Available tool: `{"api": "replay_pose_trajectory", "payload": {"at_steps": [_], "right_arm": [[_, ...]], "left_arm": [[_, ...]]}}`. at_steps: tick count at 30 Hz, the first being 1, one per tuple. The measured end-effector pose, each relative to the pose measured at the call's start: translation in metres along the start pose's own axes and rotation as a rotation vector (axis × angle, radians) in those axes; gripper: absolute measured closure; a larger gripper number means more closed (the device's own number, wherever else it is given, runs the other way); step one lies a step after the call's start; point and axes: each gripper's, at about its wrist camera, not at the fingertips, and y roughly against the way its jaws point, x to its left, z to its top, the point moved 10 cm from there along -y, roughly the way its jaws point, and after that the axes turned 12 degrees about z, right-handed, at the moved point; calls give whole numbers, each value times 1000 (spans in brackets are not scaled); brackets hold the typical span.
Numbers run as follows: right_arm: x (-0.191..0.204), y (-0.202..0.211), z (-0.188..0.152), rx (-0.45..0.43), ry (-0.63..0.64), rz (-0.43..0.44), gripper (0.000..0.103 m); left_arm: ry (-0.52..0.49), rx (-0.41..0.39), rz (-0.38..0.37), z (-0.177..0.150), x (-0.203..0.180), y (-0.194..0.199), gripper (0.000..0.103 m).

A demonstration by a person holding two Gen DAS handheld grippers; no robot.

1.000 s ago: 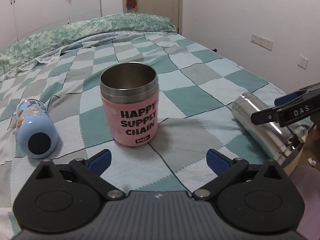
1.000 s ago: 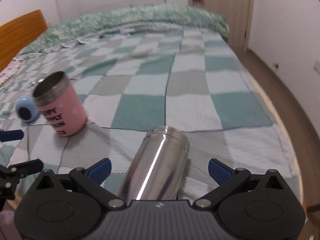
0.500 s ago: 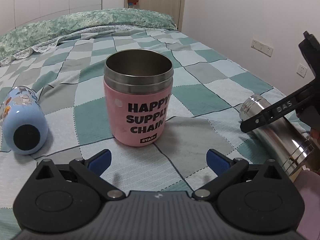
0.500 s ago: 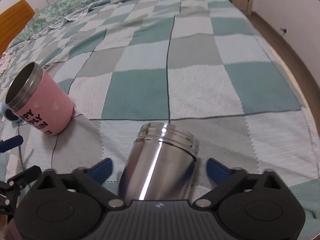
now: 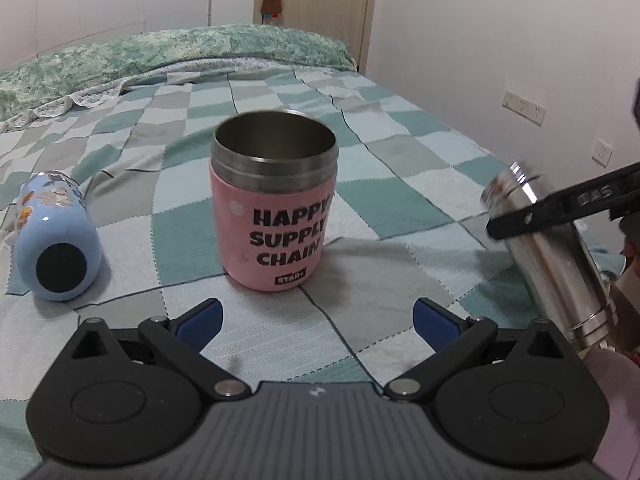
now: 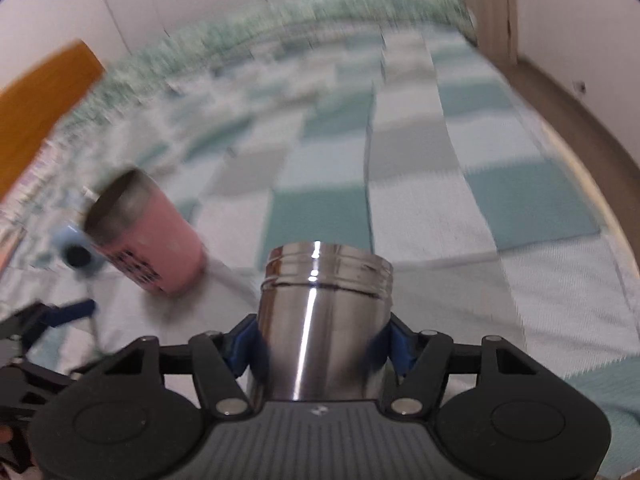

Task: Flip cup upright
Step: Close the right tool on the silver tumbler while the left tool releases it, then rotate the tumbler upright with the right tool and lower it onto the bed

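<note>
A shiny steel cup (image 6: 320, 320) is between the blue pads of my right gripper (image 6: 320, 346), which is shut on its body. In the left wrist view the steel cup (image 5: 556, 264) is tilted, its mouth end raised off the checked bedspread, with a right gripper finger (image 5: 560, 208) across it. A pink cup (image 5: 276, 204) marked HAPPY SUPPLY CHAIN stands upright, mouth up, in front of my left gripper (image 5: 316, 316), which is open and empty.
A light blue bottle (image 5: 54, 240) lies on its side at the left of the bed. The checked bedspread (image 5: 400, 184) covers the bed. A wall with sockets runs along the right; the bed's edge is by the steel cup.
My right gripper has closed on the steel cup and tipped its mouth end up off the bed. My left gripper has stayed open, facing the pink cup.
</note>
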Motion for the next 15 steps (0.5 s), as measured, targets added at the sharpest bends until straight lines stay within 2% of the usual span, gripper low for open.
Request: {"api": "replay_pose_trajectory", "payload": {"at_steps": [3,9,11,15], "right_arm": [[18,20,13,-128,87,20,39],[48,29,38,-349,302,-32,41],[55,26,46,-389,358,-56,41],[61,9,55,-401,404,-75,41]], "left_arm": [[26,-22,-1,6,3,8,0],[46,-67,22,19,9,18,0],[49,-79,30,22,11,19,0],[56,-86,48,25,14,16,0]]}}
